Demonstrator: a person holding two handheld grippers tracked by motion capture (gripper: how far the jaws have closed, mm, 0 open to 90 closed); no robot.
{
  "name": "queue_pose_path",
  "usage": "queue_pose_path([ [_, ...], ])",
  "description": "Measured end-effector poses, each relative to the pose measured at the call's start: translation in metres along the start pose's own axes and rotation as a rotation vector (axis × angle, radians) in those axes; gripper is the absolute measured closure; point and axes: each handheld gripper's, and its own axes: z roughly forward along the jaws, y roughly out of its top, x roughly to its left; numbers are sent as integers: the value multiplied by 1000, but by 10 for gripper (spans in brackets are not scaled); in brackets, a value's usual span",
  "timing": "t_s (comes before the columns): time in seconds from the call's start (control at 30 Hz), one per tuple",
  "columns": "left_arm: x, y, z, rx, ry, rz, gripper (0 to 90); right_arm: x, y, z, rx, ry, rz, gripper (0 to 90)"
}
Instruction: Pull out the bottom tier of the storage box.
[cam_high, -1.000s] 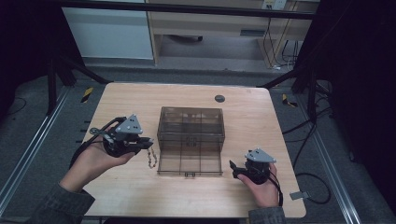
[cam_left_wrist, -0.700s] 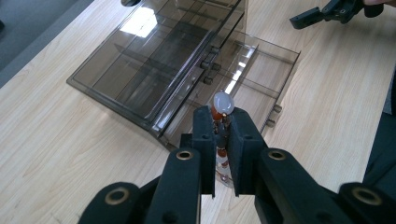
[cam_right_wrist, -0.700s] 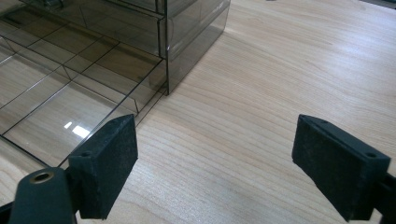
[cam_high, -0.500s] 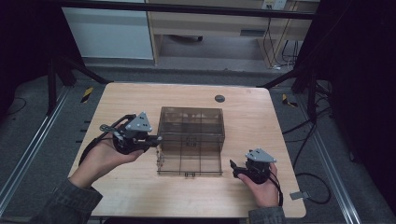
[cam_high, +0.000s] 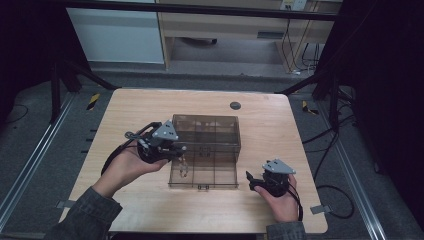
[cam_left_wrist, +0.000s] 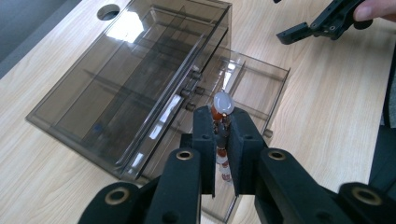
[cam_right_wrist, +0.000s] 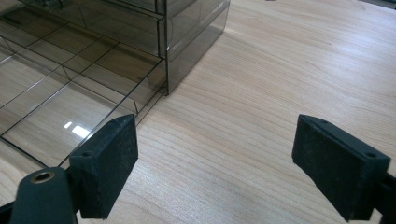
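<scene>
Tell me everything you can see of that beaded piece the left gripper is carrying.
The beaded string looks like a short chain of reddish-brown and dark beads topped by a pale, glossy oval bead. It is pinched between the left gripper's black pads, the pale bead sticking out past the jaw tips and the rest hanging below. It hangs over the open front drawer of the smoked clear plastic box; whether it touches the drawer I cannot tell.

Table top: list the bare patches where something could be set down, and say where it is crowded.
Free: the table strip behind the drawer box, around the round hole; the right side; the front left corner. Crowded: the open drawer, between the left gripper and right gripper.
</scene>
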Motion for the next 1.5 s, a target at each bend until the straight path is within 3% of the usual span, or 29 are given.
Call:
queue_pose_path([
  [0.63, -13, 19, 24, -9, -36, 34, 823, -4, -2, 0, 8, -14, 8, 158],
  [1.5, -23, 27, 55, 14, -60, 70, 823, -6, -4, 0, 18, -29, 22, 151],
])
